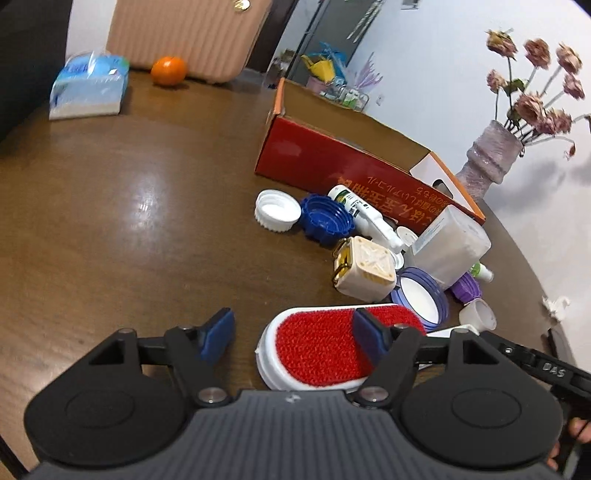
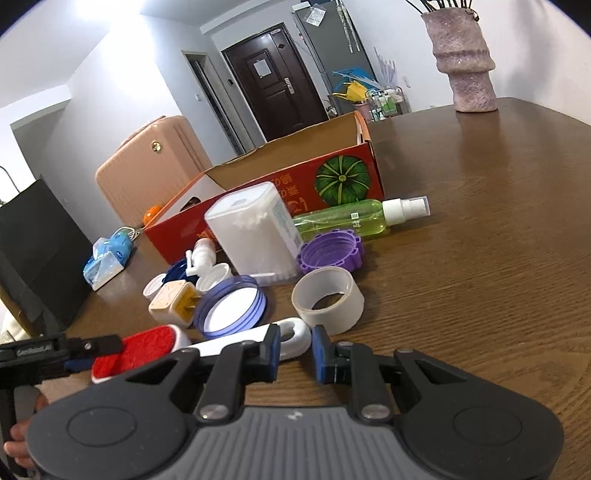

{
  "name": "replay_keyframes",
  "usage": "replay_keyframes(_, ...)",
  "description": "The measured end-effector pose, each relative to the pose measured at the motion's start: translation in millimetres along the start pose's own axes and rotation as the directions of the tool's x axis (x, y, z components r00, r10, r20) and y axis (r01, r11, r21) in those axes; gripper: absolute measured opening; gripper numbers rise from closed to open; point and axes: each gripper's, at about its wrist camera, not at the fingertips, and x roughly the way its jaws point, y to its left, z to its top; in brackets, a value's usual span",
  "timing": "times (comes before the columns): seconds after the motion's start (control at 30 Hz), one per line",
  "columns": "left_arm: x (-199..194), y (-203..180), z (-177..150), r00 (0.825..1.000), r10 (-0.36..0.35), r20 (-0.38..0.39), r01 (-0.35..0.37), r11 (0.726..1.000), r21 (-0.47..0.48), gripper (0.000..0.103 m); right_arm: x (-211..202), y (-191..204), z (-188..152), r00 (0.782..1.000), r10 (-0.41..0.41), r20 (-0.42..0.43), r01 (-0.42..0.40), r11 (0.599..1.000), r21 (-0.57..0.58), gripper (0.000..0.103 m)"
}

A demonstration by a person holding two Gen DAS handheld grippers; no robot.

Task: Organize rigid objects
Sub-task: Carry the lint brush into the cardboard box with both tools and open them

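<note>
1. Left wrist view, left to right: tissue pack (image 1: pixel 89 86) and orange (image 1: pixel 168 71) sat at the far side of the wooden table (image 1: pixel 110 229), in front of a pink suitcase (image 1: pixel 188 33).
2. Left gripper (image 1: pixel 293 338) had its jaws spread wide, nothing held. Its right finger overlapped the red-faced lint brush (image 1: pixel 317 349), which lay flat on the table; contact could not be confirmed.
3. Beyond the brush: white cap (image 1: pixel 277 209), blue cap (image 1: pixel 325 218), white spray bottle (image 1: pixel 364 214), cream plug adapter (image 1: pixel 364 272), purple-rimmed lid (image 1: pixel 421 298), all clustered just in front of the red cardboard box (image 1: pixel 332 158).
4. Vase (image 1: pixel 489 151) with dried flowers stood at far right.
5. Right wrist view: right gripper (image 2: pixel 295 356) had jaws apart, gripping nothing; the brush's white handle loop (image 2: pixel 295 334) lay just beyond its left pad.
6. Tape roll (image 2: pixel 328 299) stood just ahead, purple cap (image 2: pixel 330 254) behind it, beside the clear cotton-swab container (image 2: pixel 255 232).
7. Green spray bottle (image 2: pixel 360 219) lay on its side against the box.
</note>
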Motion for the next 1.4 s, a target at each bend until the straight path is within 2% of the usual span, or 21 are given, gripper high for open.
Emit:
replay_keyframes(0.1,-10,3,-2,1.000,-0.021,-0.001,0.021,0.999,-0.043,0.073,0,1,5,1.000,0.000,0.012,0.000,1.000,-0.009,0.018)
replay_keyframes(0.23,-20,1,-10,0.999,-0.049,0.006,0.049,0.998,-0.036,0.074,7,0,10,1.000,-0.005,0.003,0.005,1.000,-0.011,0.018)
replay_keyframes(0.3,-17,-1,-13,0.999,-0.038,0.001,0.038,0.999,-0.020,0.071,11,1,9,1.000,-0.009,-0.012,0.009,1.000,-0.018,0.018)
replay_keyframes(0.4,-11,-1,-14,0.999,-0.037,0.002,0.037,0.999,-0.016,0.059,13,2,5,1.000,-0.005,-0.023,0.004,0.999,-0.036,0.015)
replay_keyframes(0.57,-9,-4,-10,0.999,-0.051,0.002,0.051,0.999,-0.010,0.056,1,-4,-1,1.000,-0.005,-0.025,0.006,1.000,0.025,0.014)
replay_keyframes(0.7,-21,-15,2,0.996,-0.070,0.060,0.068,0.997,0.037,0.055,-18,-4,-2,1.000,0.009,-0.002,-0.009,0.998,0.059,0.013)
replay_keyframes(0.83,-22,-31,51,0.977,-0.164,0.136,0.153,0.984,0.088,0.055,-38,5,35,0.990,0.014,0.143,-0.019,0.999,0.033,0.013)
replay_keyframes(0.9,-10,-39,82,0.965,-0.200,0.171,0.181,0.976,0.119,0.055,-32,3,64,0.978,0.024,0.206,-0.028,1.000,0.015,0.013)
replay_keyframes(0.97,14,-47,122,0.963,-0.201,0.177,0.178,0.975,0.135,0.055,-11,-3,100,0.974,0.029,0.223,-0.034,0.999,0.020,0.013)
replay_keyframes(1.07,62,-54,181,0.973,-0.181,0.146,0.163,0.979,0.124,0.055,38,-14,157,0.979,0.010,0.204,-0.014,1.000,0.018,0.013)
replay_keyframes(1.2,138,-49,244,0.993,-0.114,0.040,0.112,0.993,0.037,0.055,122,-32,221,0.995,-0.033,0.099,0.027,0.998,0.058,0.013)
replay_keyframes(1.3,181,-49,274,0.999,-0.043,0.008,0.042,0.998,0.041,0.056,178,-38,246,0.997,-0.073,0.020,0.071,0.996,0.053,0.013)
replay_keyframes(1.4,207,-47,280,0.998,0.064,-0.002,-0.063,0.993,0.099,0.055,221,-37,257,0.993,-0.107,-0.046,0.108,0.994,0.016,0.016)
